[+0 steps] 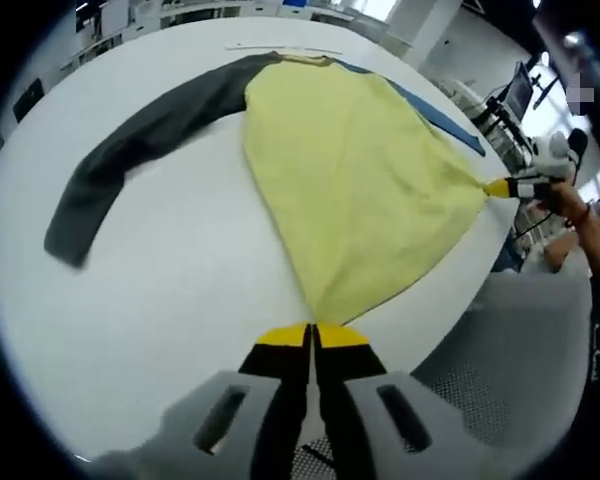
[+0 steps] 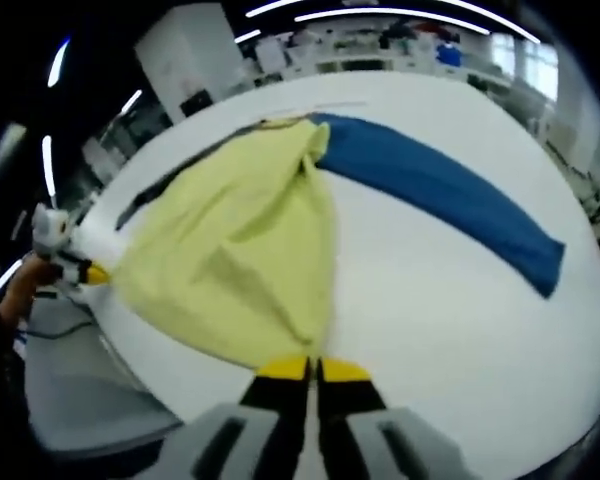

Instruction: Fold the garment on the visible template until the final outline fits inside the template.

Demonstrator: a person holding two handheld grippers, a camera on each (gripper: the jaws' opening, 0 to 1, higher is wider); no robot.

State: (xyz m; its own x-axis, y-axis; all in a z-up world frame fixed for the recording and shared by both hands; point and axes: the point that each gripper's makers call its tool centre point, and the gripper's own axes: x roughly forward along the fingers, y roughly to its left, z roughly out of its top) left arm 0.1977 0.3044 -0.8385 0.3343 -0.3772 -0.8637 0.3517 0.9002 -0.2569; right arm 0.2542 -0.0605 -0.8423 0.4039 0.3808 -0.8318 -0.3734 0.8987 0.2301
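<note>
The garment, a shirt with a yellow body, one dark grey sleeve and one blue sleeve, is spread on a white table. In the left gripper view the yellow body is drawn out into a fan shape, narrowing to a point right at the tips of the left gripper, whose yellow-tipped jaws are pressed together on that corner of the hem. The grey sleeve is laid out to the left of the body, well apart from this gripper. At the right edge of the same view, the other hem corner is pinched by the right gripper, held in a person's hand beyond the table edge.

In the right gripper view the yellow fabric is seen running down to the right gripper, clenched on the hem with its jaws closed together. The blue sleeve is stretched flat across the table to the right. The left gripper is seen at the far left, holding the opposite corner at the table edge.
</note>
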